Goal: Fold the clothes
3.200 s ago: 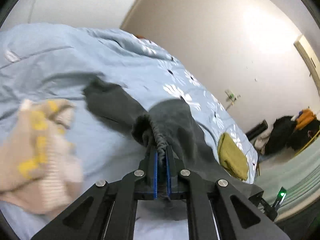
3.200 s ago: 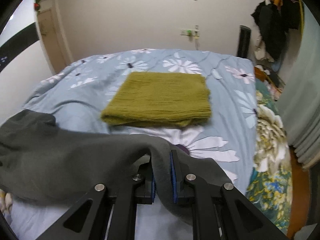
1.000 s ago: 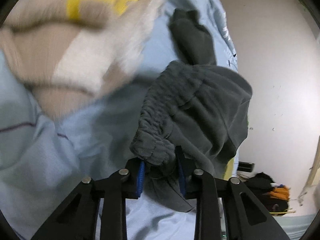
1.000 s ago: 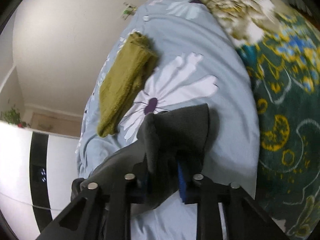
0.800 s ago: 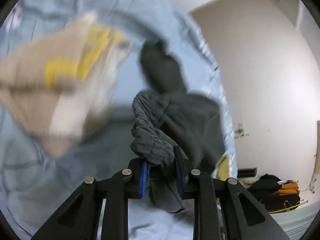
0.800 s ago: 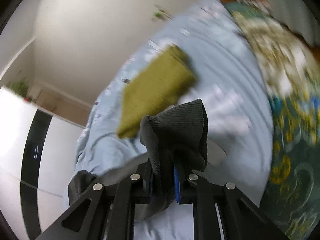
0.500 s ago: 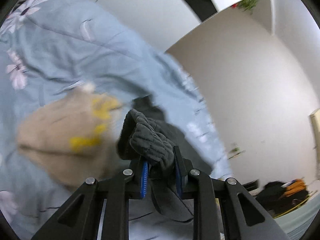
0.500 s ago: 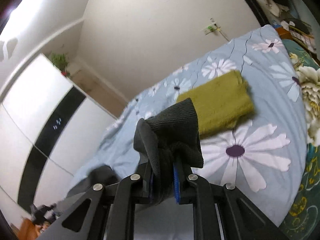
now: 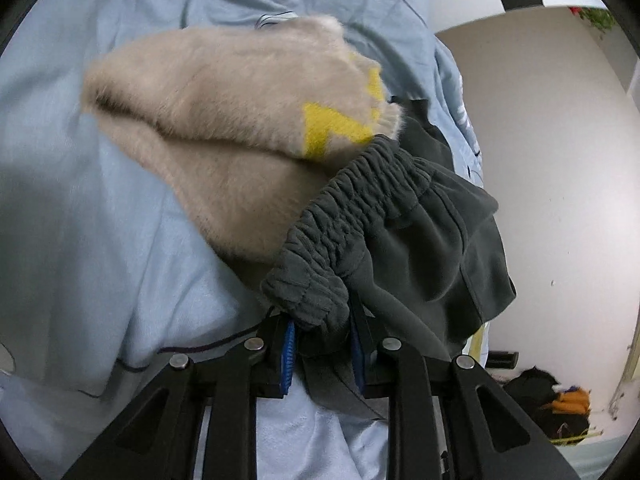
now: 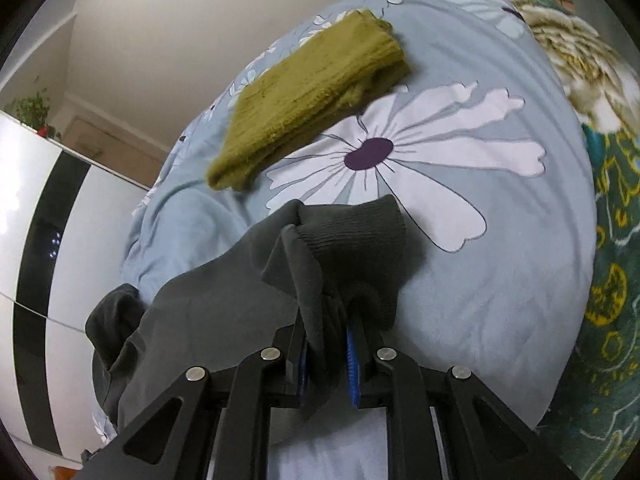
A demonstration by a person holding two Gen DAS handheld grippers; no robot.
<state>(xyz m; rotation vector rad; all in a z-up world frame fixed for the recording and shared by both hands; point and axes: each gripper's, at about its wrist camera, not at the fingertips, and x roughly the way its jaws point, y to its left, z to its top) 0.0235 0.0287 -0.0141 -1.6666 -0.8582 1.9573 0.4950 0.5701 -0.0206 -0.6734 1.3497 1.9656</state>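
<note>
Left claw (image 9: 322, 344) pinches the gathered elastic waistband of the dark grey fleece trousers (image 9: 420, 240), blue pads pressed on a thick bunch of it. Right claw (image 10: 326, 354) pinches the ribbed cuff end of the same trousers (image 10: 224, 304), fabric wadded between its pads. Both claws' jaws have just eased slightly wider, cloth still gripped between them.

Trousers hang between the two claws above the pale blue floral duvet on the bed (image 10: 500, 272). In the left wrist view the waistband runs from the claw toward 1 o'clock and overlaps the edge of the fluffy beige sweater with yellow patches (image 9: 240, 120), which lies at 11 o'clock. In the right wrist view the leg trails off to 8 o'clock; a folded olive-green knit (image 10: 316, 92) sits at 12 o'clock, apart from the trousers.

Step in hand, my read: bringing cuff end to waistband to halve the trousers lengthwise.

To do it well:
- keep both pinches firm; the thick bunches could slip
- pull the trousers clear of the beige sweater before laying down, or it may snag
- tension the fabric so the leg lies flat
- land on bare duvet, short of the olive knit
- match edges before letting go
</note>
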